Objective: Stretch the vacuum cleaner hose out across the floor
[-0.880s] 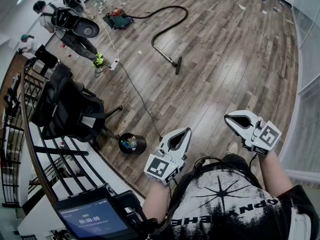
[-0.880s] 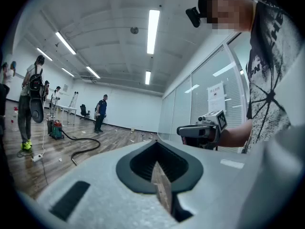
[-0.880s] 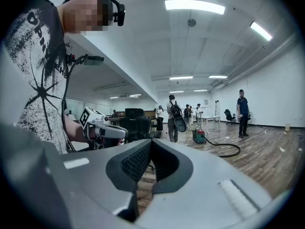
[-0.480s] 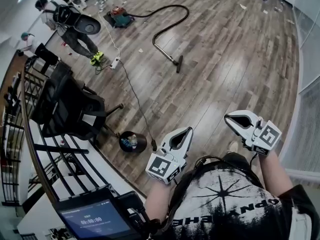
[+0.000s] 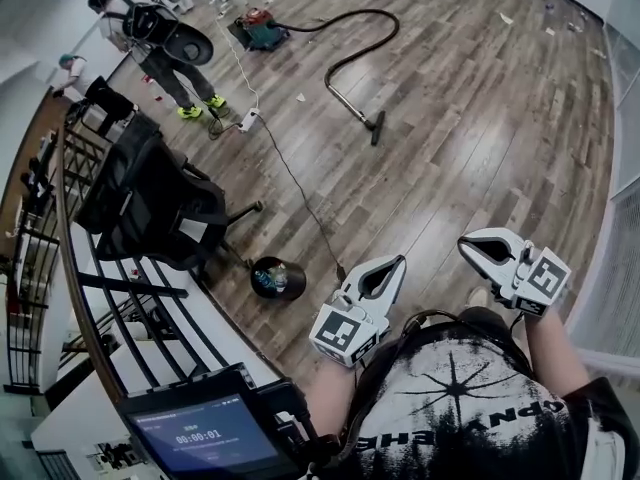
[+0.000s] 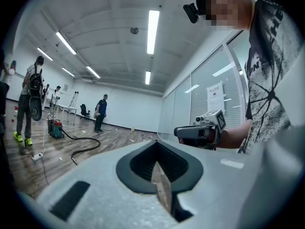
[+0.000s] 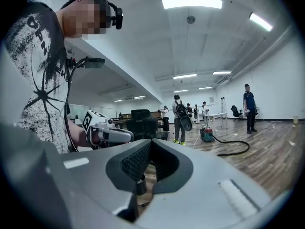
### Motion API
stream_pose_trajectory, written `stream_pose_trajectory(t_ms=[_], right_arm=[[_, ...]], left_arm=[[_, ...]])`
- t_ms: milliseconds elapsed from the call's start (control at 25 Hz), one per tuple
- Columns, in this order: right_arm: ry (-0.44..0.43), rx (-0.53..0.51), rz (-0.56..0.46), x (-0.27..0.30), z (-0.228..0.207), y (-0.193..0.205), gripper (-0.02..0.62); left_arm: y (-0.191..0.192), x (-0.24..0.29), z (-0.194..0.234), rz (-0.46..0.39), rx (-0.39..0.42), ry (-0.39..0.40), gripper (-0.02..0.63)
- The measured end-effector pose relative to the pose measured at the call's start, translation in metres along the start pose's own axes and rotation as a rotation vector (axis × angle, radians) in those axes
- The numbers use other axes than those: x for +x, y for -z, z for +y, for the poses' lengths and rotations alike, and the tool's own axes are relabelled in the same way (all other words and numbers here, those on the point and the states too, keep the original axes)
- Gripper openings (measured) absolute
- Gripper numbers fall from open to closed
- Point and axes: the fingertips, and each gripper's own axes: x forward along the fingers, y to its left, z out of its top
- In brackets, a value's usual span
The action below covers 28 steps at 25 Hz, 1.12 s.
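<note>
Jaws were pressed together and empty on the left gripper [image 5: 397, 262] and the right gripper [image 5: 466, 245] alike. Well ahead, the hose [image 5: 362, 55] lay curled beside the vacuum cleaner [image 5: 262, 30]. The best approach was probably to walk over, spread one pair and grip near its free end.

Probably an open office: glass partitions [image 6: 190, 104], swivel chair [image 5: 150, 203], ceiling strip lights [image 6: 153, 25].

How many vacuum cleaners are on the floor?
1. The vacuum cleaner stands far ahead at the head view's top, right of a standing person. More could be hidden off-frame.
</note>
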Motion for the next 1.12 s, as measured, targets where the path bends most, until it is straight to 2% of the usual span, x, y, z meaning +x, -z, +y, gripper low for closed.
stream_pose_trajectory(t_ms=[200, 440, 680, 1120], right_arm=[[-0.013, 0.025, -0.025, 0.009, 0.003, -0.005, 0.006], [0.019, 0.002, 0.046, 0.002, -0.011, 0.011, 0.007], [0.016, 0.008, 0.044, 0.006, -0.030, 0.010, 0.008], [-0.054, -0.001, 0.007, 0.045, -0.108, -0.009, 0.008]], left_arm=[[0.005, -0.004, 0.006, 0.009, -0.008, -0.005, -0.002], [0.016, 0.002, 0.014, 0.013, -0.031, -0.011, -0.002], [0.015, 0.016, 0.024, 0.022, -0.042, -0.015, -0.002], [-0.002, 0.063, 0.073, 0.036, -0.038, -0.085, -0.002]])
